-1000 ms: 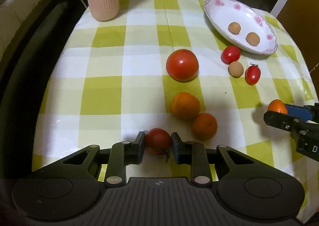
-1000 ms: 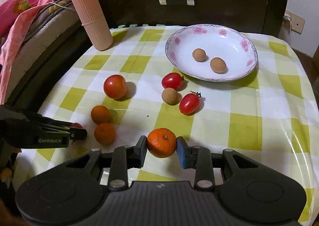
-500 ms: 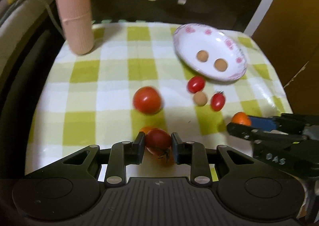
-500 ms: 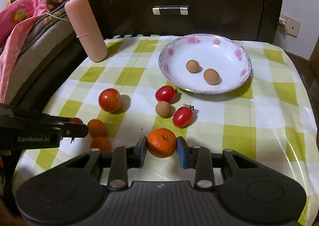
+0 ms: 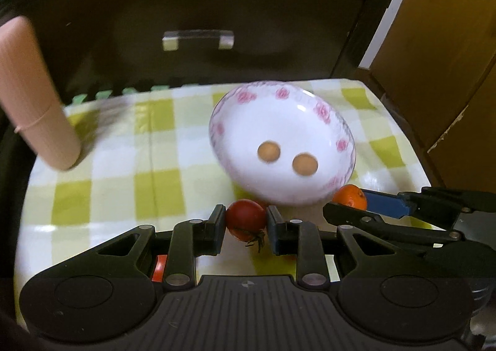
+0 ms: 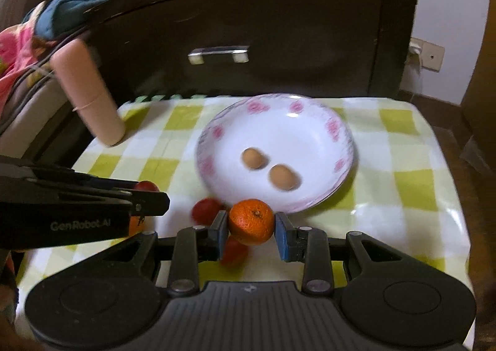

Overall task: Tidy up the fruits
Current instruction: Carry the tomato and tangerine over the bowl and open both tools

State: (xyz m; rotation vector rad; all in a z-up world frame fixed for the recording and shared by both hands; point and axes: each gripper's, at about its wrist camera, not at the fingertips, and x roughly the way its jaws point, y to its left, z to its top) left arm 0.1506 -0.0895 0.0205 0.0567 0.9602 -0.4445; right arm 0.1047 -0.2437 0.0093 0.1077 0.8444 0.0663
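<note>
Here the left gripper (image 5: 245, 221) pinches a tomato (image 5: 246, 219), the right gripper (image 6: 251, 223) an orange (image 6: 251, 221); only the right view shows loose tomatoes (image 6: 205, 210) near the plate (image 6: 313, 196).

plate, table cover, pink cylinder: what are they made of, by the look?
Plate: likely glazed ceramic or porcelain; glossy white with a bright glare spot and pink floral print on the rim. Melamine can't be ruled out.
Table cover: probably vinyl or oilcloth; the yellow-green check shows wet-looking glare and soft wrinkles.
Pink cylinder: matte, probably plastic or silicone; no glare, a thin seam ring near the base. Blur hides any texture.
</note>
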